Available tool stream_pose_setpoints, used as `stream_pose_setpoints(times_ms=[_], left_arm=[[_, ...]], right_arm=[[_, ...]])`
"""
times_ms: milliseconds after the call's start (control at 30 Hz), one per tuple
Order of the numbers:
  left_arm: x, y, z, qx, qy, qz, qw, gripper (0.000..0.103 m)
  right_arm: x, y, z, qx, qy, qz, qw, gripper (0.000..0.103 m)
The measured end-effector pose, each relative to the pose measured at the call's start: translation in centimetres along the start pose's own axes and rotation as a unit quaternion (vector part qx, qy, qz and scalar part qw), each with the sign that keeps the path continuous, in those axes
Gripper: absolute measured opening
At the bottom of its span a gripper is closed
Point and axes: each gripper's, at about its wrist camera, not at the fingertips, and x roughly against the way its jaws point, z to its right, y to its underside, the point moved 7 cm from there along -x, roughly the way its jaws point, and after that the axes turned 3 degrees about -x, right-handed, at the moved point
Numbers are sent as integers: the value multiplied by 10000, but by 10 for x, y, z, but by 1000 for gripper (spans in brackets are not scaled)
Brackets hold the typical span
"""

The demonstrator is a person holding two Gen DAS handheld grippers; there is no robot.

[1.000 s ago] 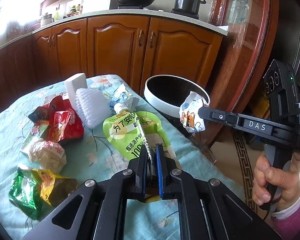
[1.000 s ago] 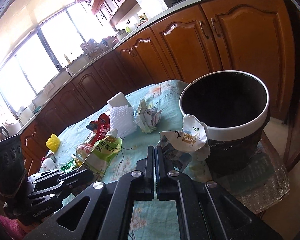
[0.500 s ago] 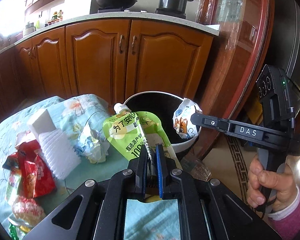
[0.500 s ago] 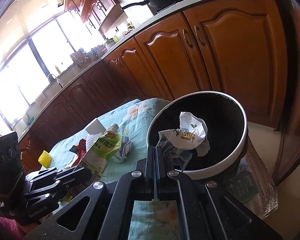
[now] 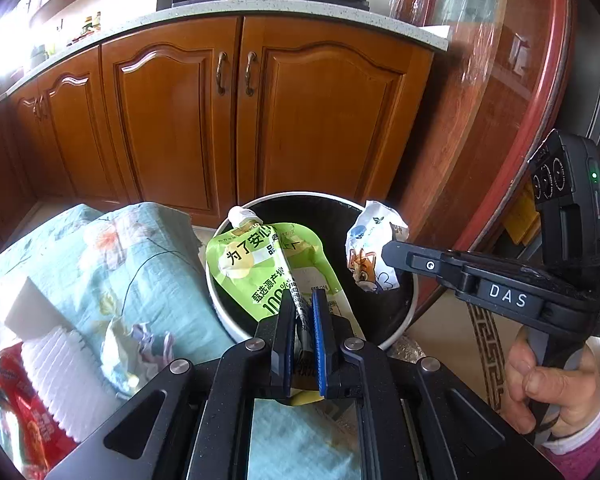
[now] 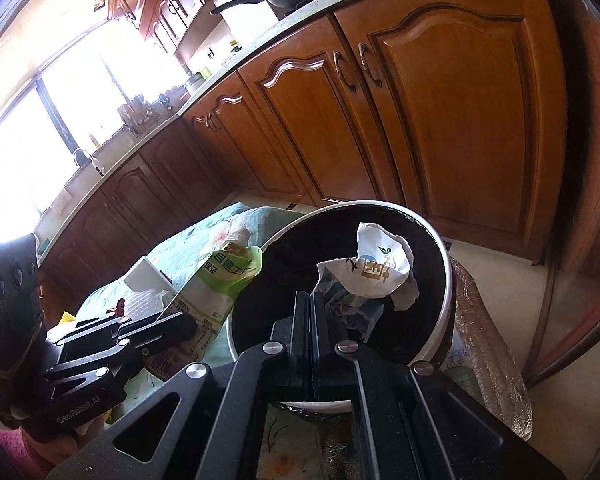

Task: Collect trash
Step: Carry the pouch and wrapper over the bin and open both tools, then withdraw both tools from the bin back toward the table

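Note:
My left gripper (image 5: 303, 308) is shut on a green spouted pouch (image 5: 260, 268), held over the near left rim of the white-rimmed black trash bin (image 5: 220, 304). My right gripper (image 6: 312, 308) is shut on a crumpled white wrapper (image 6: 376, 268) and holds it above the bin's opening (image 6: 440, 320). The wrapper with a fox print (image 5: 370, 252) shows in the left wrist view at the right gripper's tip (image 5: 388, 254). The pouch (image 6: 220, 280) and left gripper (image 6: 180, 326) show at the left in the right wrist view.
A floral blue cloth (image 5: 112, 256) covers the table left of the bin. On it lie a white ribbed tray (image 5: 68, 376), a white block (image 5: 32, 308), a crumpled wrapper (image 5: 136, 344) and a red packet (image 5: 20, 412). Wooden cabinets (image 5: 228, 120) stand behind.
Both grippers have moved from over the table toward the bin with their trash. The pouch and the wrapper now hang over the bin.

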Motion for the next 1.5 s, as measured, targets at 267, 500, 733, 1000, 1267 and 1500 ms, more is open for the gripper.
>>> stream_pose_setpoints(times_ms=[267,500,733,1000,1267,1500], left_arm=[[-37,-17,-3,89,88,-267,9996,8],[-45,-22,-7,179,-96,-271,9994,47],[-17,-5,-7,406,-133,-37,9991,64],[40,41,-15,700,-236,454,9962,77],[96,97,-28,950,-573,696,9914,79],[140,126,-40,1141,-781,799,9872,79]], right_arm=[[-15,-1,8,48,68,-202,9998,0],[-22,1,23,-112,208,-299,9993,13],[-7,0,26,-353,82,-23,9993,50],[22,23,-5,-405,-6,524,9978,91],[31,67,-48,-442,-156,520,9975,95],[27,97,-82,-332,-318,293,9985,95]])
